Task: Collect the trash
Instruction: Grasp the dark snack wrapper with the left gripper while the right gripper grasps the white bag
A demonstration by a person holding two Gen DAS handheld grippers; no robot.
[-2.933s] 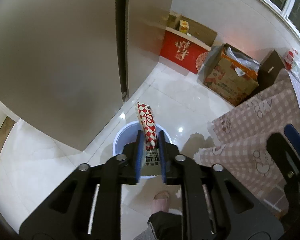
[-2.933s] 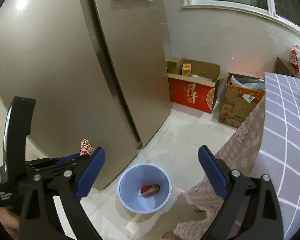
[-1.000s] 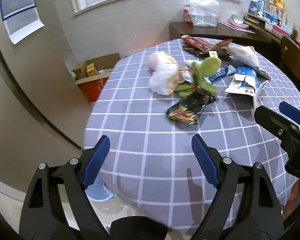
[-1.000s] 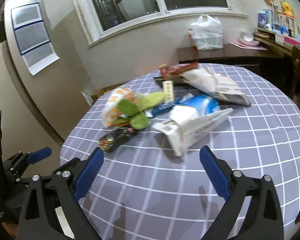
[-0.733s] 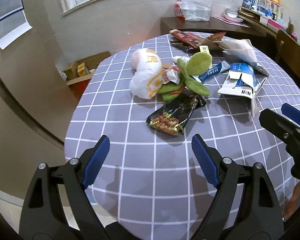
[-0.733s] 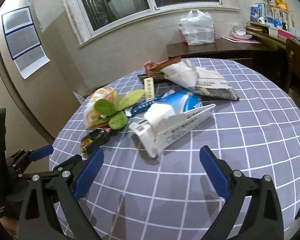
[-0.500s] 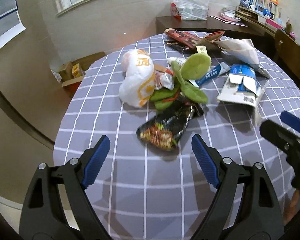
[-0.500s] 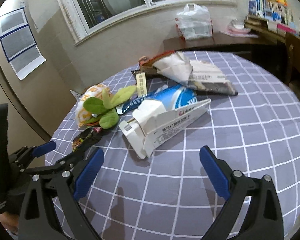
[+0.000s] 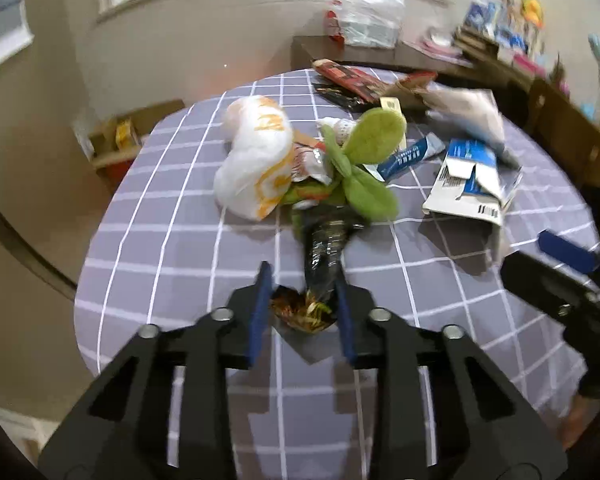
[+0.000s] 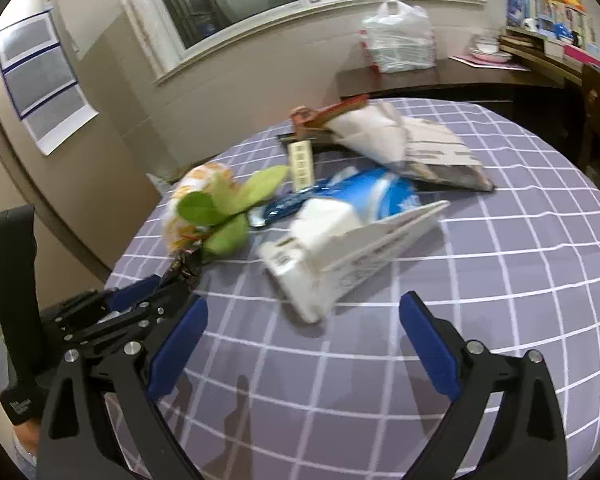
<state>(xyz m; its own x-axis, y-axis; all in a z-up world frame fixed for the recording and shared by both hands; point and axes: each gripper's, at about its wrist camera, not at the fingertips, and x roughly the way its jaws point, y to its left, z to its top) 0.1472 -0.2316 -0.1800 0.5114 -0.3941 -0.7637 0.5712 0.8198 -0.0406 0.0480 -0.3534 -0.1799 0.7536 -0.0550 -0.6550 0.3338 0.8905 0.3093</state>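
A dark snack wrapper (image 9: 324,256) lies on the grey checked tablecloth (image 9: 180,240), its near end between the blue pads of my left gripper (image 9: 302,308). The jaws are half closed around it and I cannot tell whether they grip it. The same wrapper (image 10: 184,266) and the left gripper (image 10: 140,300) show at the left in the right wrist view. My right gripper (image 10: 300,344) is wide open and empty above the cloth, in front of a torn white and blue carton (image 10: 352,240). The carton also shows in the left wrist view (image 9: 472,184).
Behind the wrapper lie a white and orange bag (image 9: 256,164), a green plush toy (image 9: 364,160), a blue tube (image 9: 408,156), red packets (image 9: 348,80) and a grey paper bag (image 10: 420,148). A side table with a plastic bag (image 10: 400,44) stands behind. The right gripper's arm (image 9: 560,284) is at the right.
My left gripper has moved forward over the dark wrapper and its jaws have closed in from wide open to either side of it. The right gripper has come closer to the carton.
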